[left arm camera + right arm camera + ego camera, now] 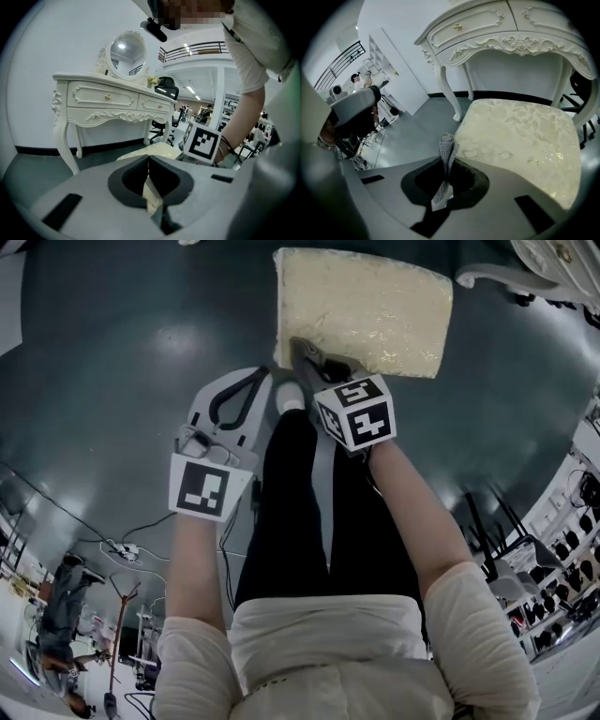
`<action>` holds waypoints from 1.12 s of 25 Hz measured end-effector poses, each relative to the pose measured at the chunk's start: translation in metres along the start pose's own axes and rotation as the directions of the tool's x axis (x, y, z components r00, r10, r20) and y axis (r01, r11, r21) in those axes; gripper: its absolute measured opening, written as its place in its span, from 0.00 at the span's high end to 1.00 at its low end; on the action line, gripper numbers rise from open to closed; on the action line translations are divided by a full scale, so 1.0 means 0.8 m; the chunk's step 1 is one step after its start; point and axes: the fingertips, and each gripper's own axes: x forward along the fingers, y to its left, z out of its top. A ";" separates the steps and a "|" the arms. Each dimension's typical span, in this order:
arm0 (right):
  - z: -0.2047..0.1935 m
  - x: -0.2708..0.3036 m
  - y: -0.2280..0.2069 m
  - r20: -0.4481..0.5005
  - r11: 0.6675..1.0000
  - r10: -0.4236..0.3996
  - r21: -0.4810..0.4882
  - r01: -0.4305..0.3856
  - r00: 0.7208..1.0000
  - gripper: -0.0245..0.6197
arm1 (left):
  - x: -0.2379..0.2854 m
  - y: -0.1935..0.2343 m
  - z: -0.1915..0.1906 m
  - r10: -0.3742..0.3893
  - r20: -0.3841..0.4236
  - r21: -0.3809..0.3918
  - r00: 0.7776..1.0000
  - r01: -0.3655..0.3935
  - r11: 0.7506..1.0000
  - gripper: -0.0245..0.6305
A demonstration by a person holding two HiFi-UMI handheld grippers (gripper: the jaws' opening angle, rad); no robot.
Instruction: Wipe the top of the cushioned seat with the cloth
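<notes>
Head view: R tongs (302, 348) hung at the near-left corner of the cushioned seat (366, 306), prob. to start the wipe from that edge; L tongs (267, 381) sat back over the floor, out of the way. L gripper view: L tongs (147, 161) were closed w/ nothing clearly held, likely just idle. R gripper view: R tongs (447, 159) were clamped on the grey cloth (448, 150), a fold poking past the tips, near the cushioned seat (520, 136) by the white table (501, 28), contact not visible.
</notes>
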 end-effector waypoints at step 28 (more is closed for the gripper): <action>-0.013 -0.004 -0.071 0.020 0.999 -0.028 0.043 0.027 0.999 0.92 | 0.044 -0.044 0.002 -0.050 0.008 -0.029 0.999 0.050 0.998 0.96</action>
